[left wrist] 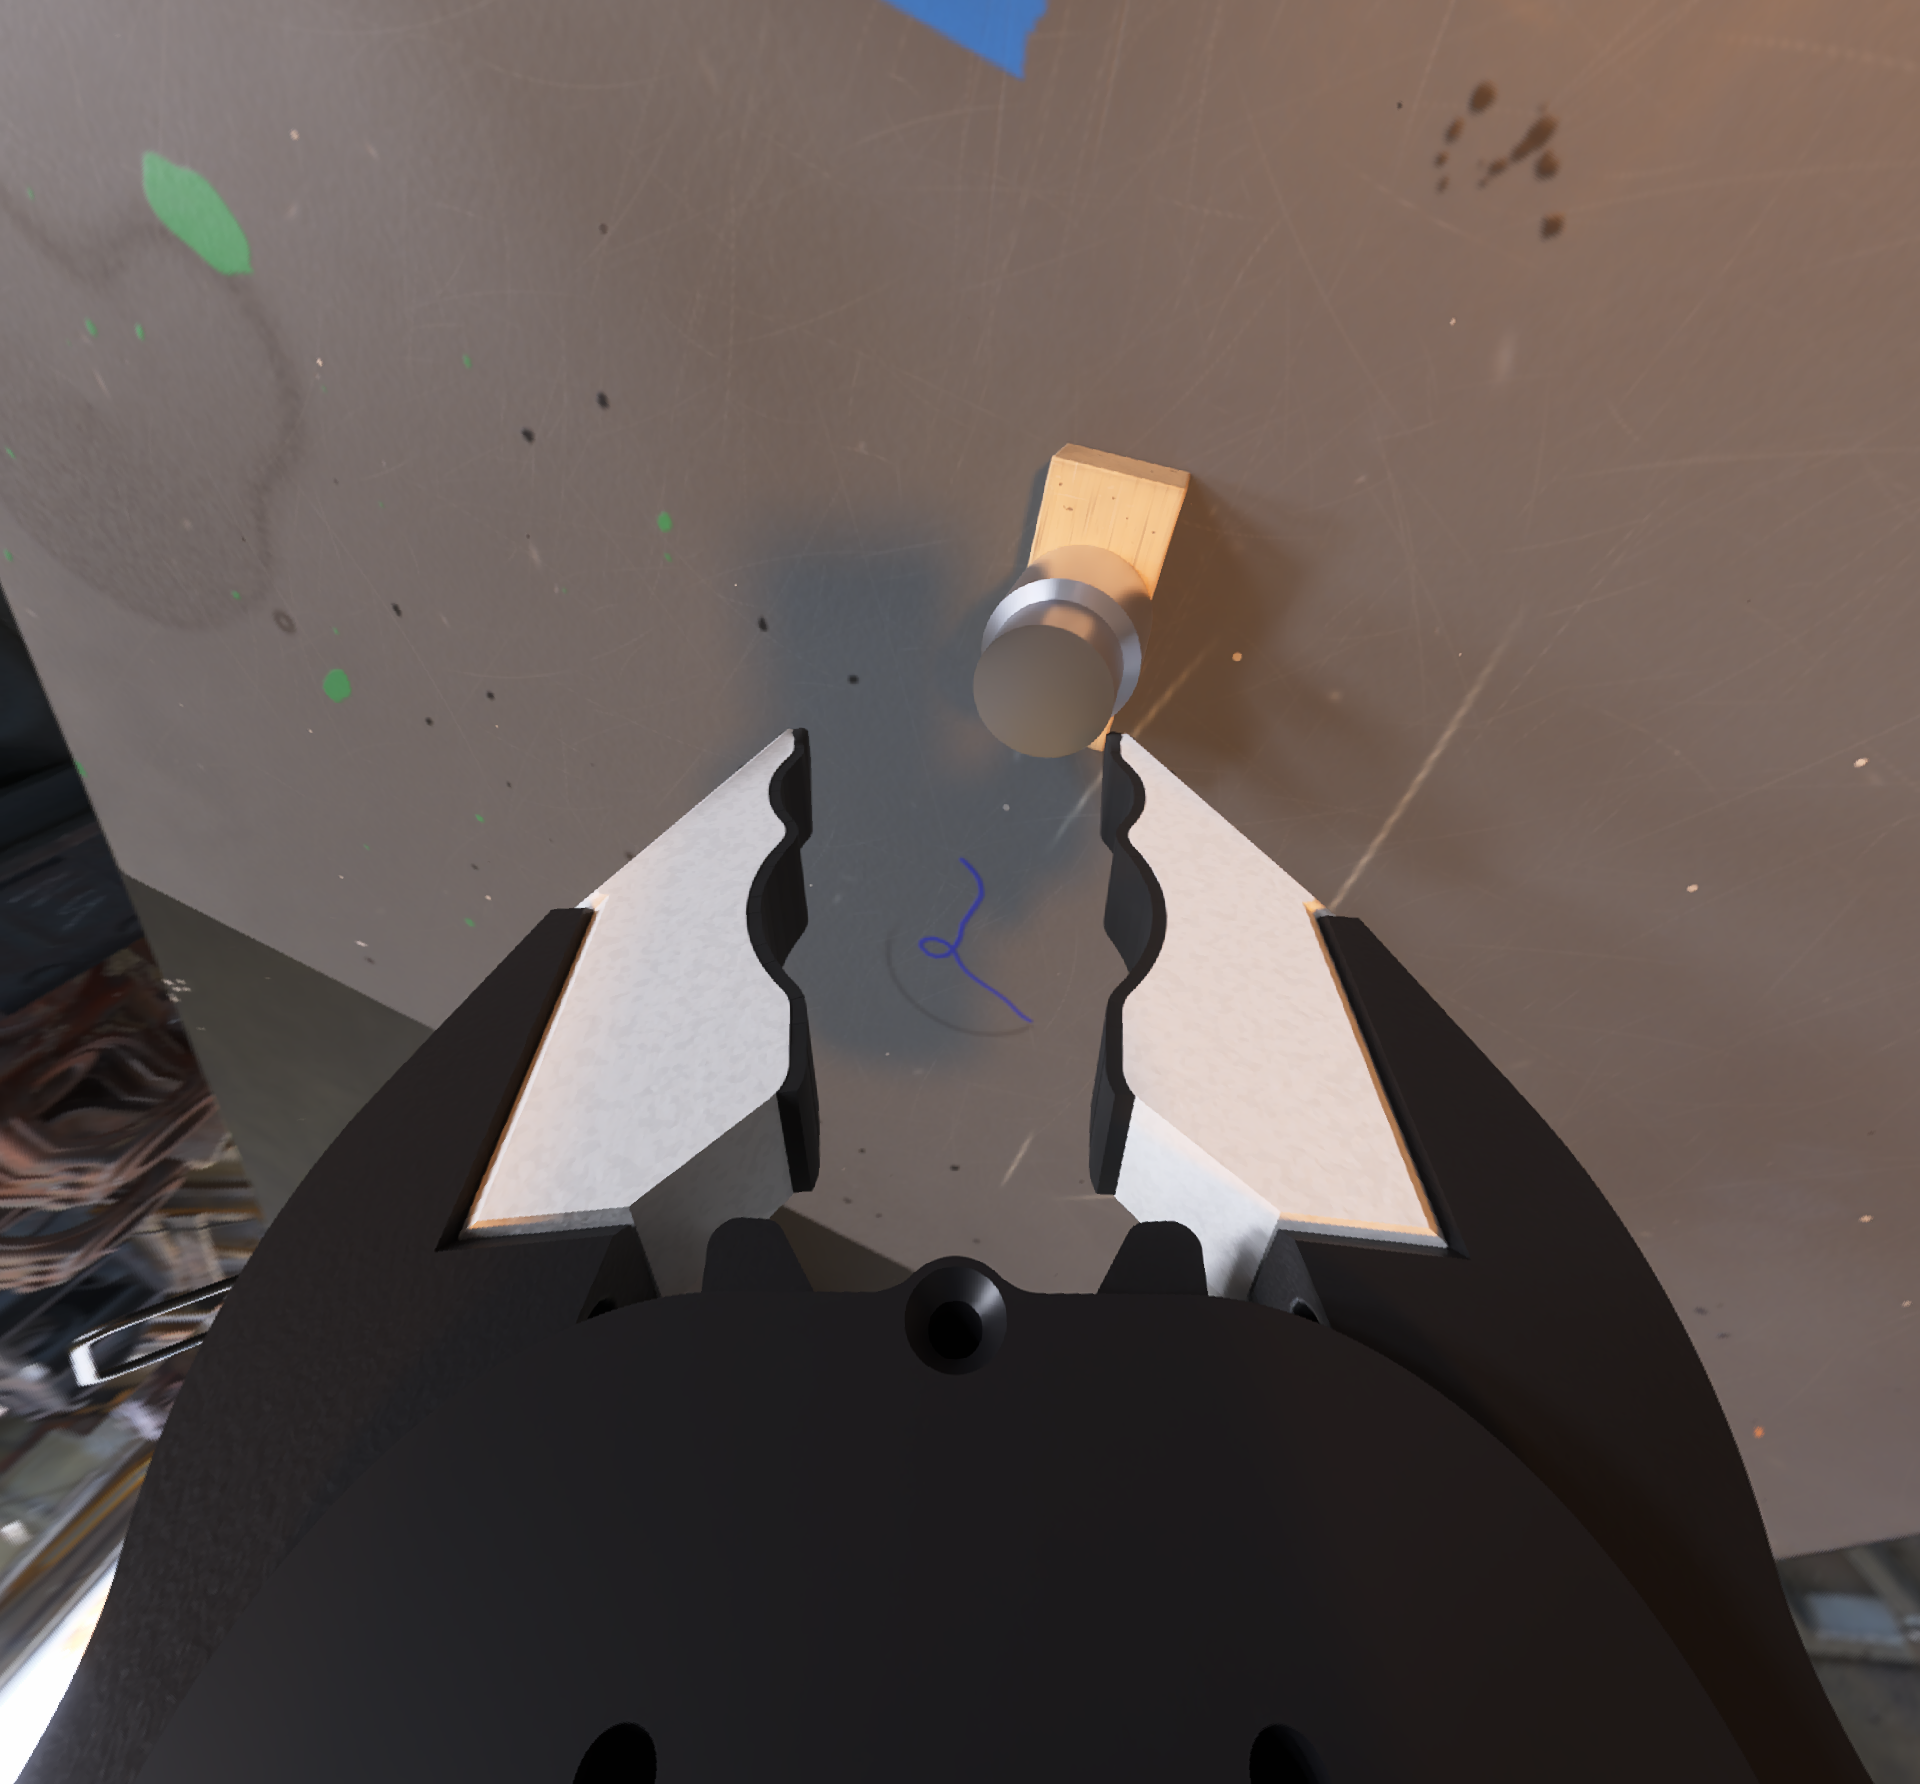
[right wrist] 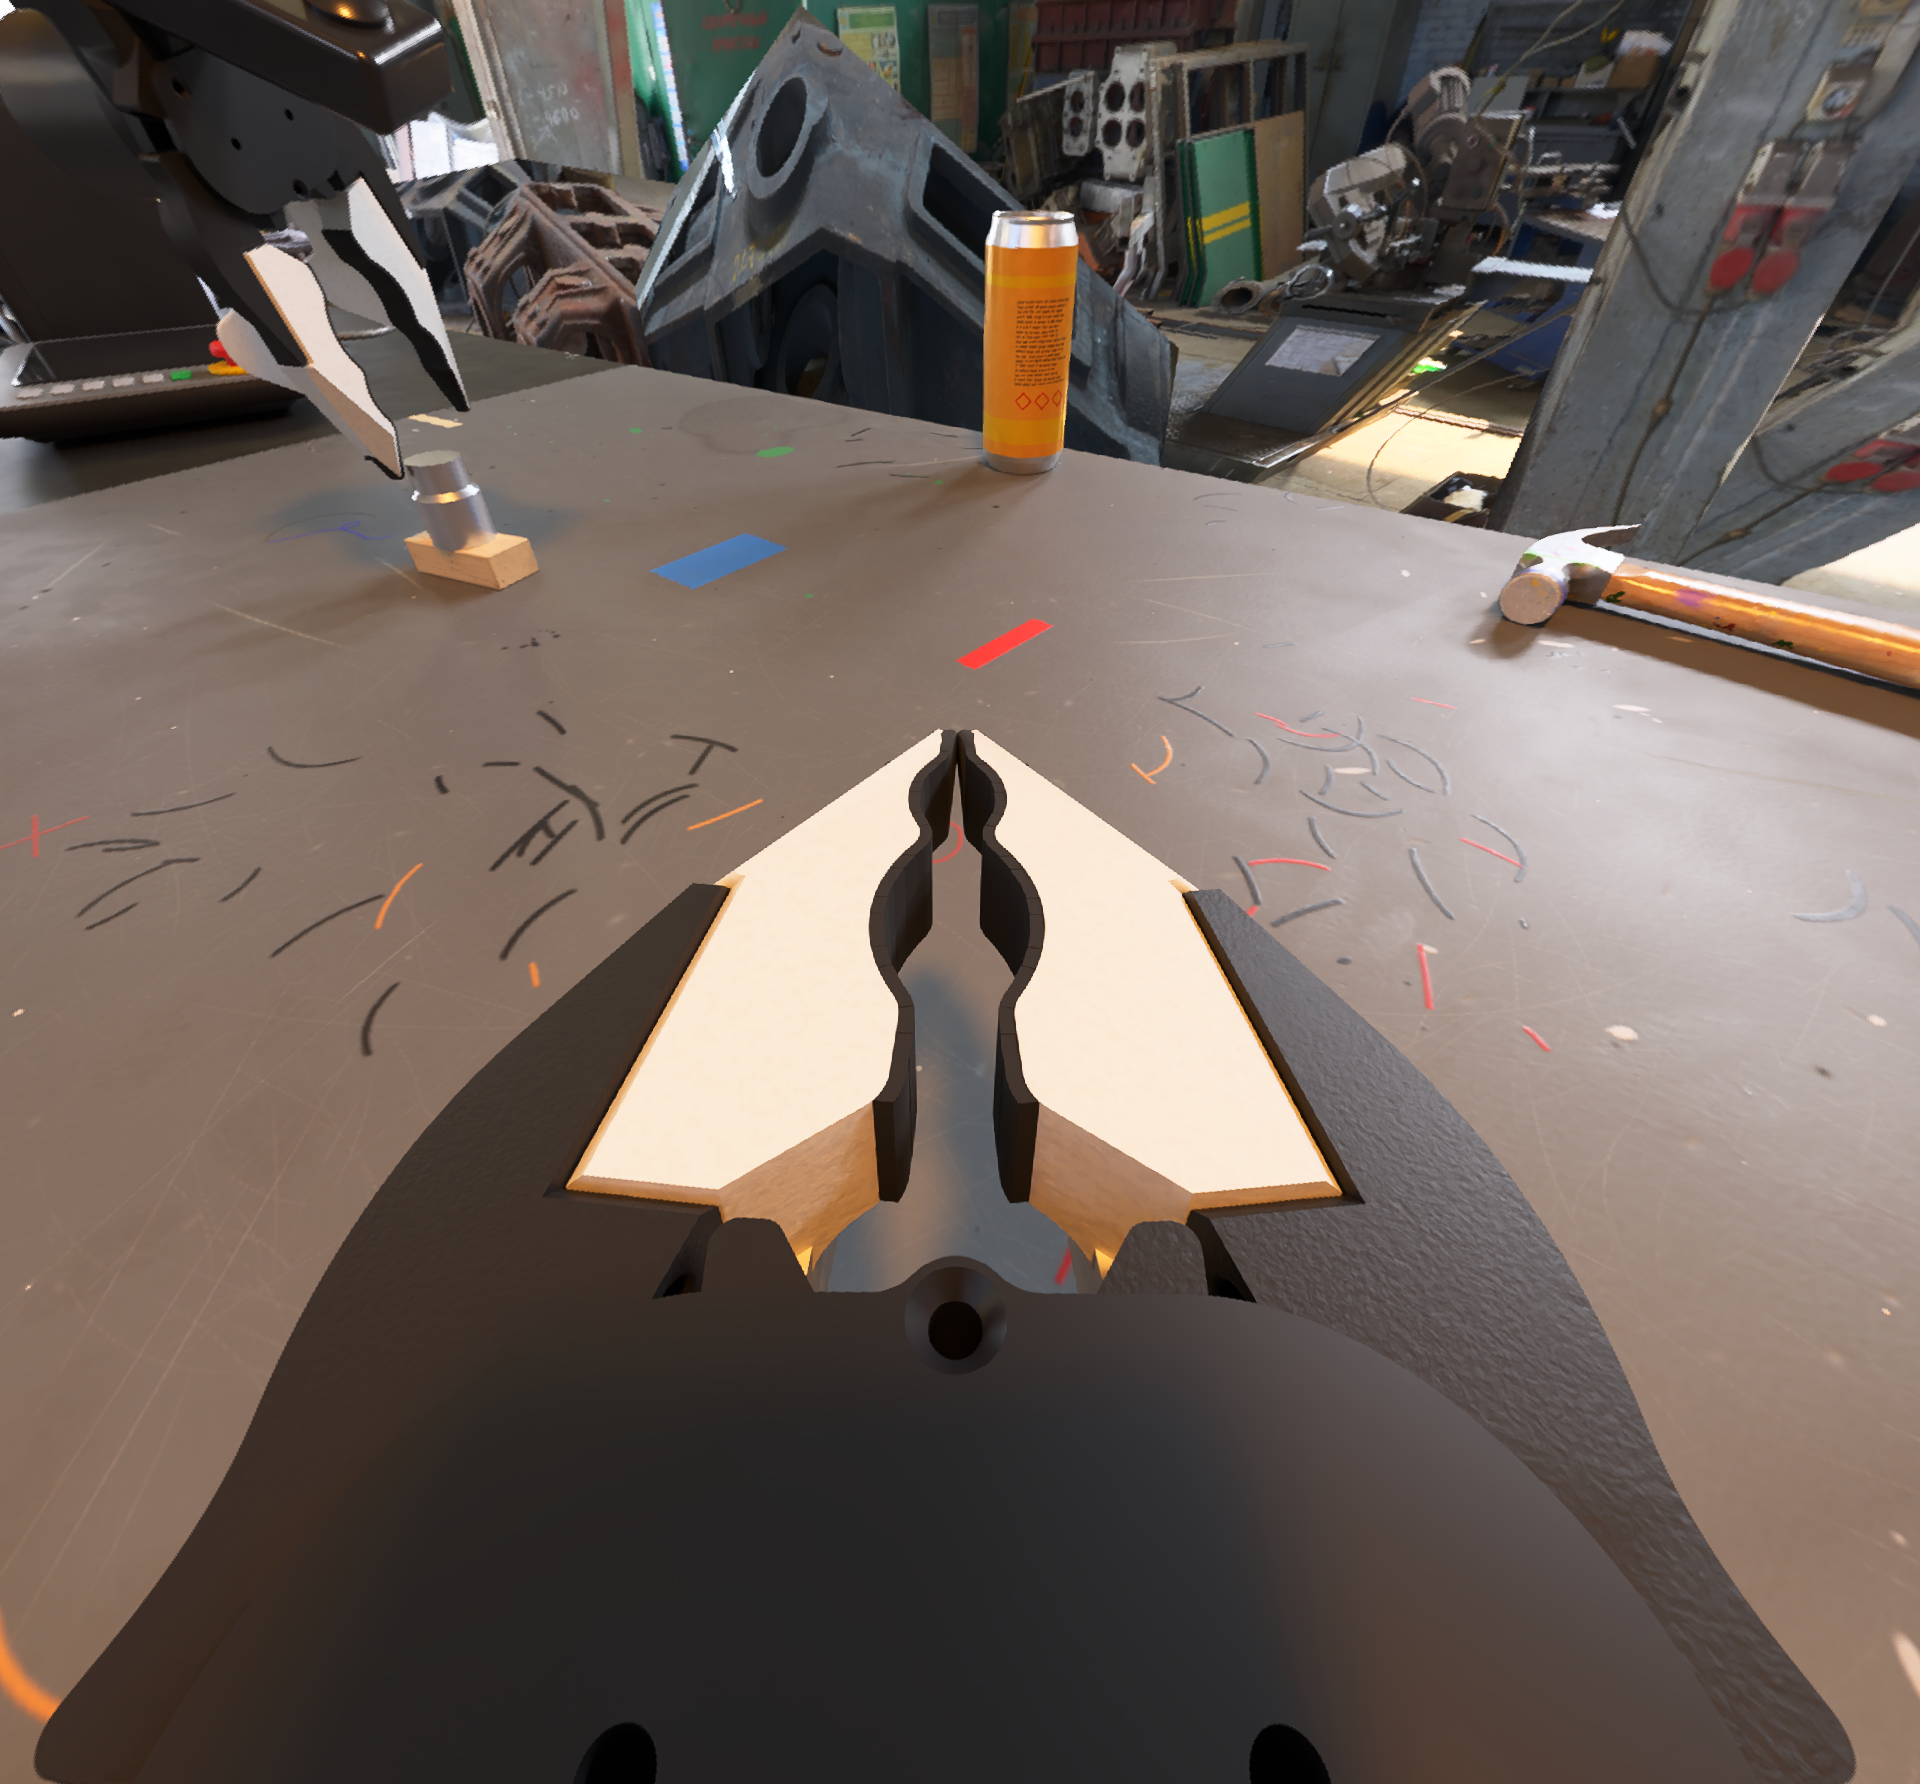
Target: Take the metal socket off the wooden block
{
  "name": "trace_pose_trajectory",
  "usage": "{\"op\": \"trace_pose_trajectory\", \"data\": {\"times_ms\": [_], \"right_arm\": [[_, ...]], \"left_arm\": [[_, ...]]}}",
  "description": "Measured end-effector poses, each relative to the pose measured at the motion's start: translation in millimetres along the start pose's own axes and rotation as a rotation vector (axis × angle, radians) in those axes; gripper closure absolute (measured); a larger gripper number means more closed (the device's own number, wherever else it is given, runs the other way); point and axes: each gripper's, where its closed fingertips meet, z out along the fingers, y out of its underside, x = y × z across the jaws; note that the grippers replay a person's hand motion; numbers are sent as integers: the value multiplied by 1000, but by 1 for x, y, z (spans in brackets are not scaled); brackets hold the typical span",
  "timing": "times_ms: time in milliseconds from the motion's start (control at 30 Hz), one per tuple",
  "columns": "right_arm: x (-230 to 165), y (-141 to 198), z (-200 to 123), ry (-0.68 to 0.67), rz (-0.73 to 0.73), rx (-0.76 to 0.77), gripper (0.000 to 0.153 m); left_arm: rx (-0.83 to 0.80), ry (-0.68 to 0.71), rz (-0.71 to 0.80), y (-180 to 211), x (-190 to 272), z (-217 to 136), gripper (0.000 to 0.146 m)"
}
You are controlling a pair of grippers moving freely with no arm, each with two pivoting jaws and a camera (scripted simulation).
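Note:
A silver metal socket [left wrist: 1049, 659] stands upright on a small pale wooden block [left wrist: 1117, 513] on the brown table. My left gripper [left wrist: 954, 747] is open and empty, above the table, with its right fingertip close to the socket's top. In the right wrist view the socket [right wrist: 447, 498] and the block [right wrist: 473, 562] sit at the far left, with the left gripper [right wrist: 426, 435] tilted down over them, one fingertip at the socket's top edge. My right gripper [right wrist: 956, 742] is shut and empty, low over the middle of the table.
An orange can [right wrist: 1027, 342] stands at the table's far edge. A hammer [right wrist: 1704, 607] lies at the right edge. Blue tape [right wrist: 717, 558] and red tape [right wrist: 1004, 643] patches mark the table [right wrist: 312, 1059]. Workshop machinery stands beyond the table.

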Motion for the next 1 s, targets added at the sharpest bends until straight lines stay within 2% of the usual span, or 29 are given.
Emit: {"op": "trace_pose_trajectory", "data": {"times_ms": [133,367,467,667,867,1000], "right_arm": [[-3,2,1,-18,4,-12,153],[-5,4,2,-34,8,-24,153],[-5,3,1,-37,6,-20,153],[-8,0,1,-48,-5,-6,153],[-19,-12,-4,-107,-18,67,153],[-31,-27,-12,-184,-41,160,149]], "left_arm": [[-67,1,71,-2,5,5,101],[-222,-1,163,0,16,12,110],[-198,-16,187,-7,21,2,119],[72,-106,219,-49,32,-59,119],[571,-76,206,-115,72,-136,119],[866,-5,202,-151,110,-163,119]]}}
